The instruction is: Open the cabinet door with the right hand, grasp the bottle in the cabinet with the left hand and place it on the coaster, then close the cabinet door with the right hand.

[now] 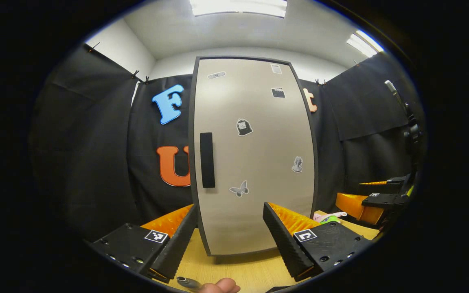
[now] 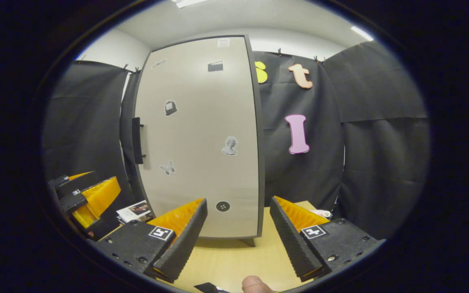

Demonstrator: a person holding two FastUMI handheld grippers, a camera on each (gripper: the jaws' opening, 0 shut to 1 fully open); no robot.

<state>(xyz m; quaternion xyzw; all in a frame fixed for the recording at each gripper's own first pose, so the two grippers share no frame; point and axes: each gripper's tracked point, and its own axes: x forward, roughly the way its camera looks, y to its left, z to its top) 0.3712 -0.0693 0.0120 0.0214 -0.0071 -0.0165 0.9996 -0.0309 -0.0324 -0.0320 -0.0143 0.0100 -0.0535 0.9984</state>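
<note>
Both the left hand-held gripper (image 1: pixel 230 232) and the right hand-held gripper (image 2: pixel 238 228) hover released over the counter (image 1: pixel 238 268). At twelve o'clock stands the closed grey cabinet door (image 1: pixel 255 154), stickered, black handle (image 1: pixel 207 160) at nine o'clock. Possibly a pink-green object (image 1: pixel 329 217) lies at four o'clock.

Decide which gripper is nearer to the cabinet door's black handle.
Probably left. The left gripper faces the door with the handle just above its left finger. The right gripper sits off toward the door's other side, handle seen edge-on.
</note>
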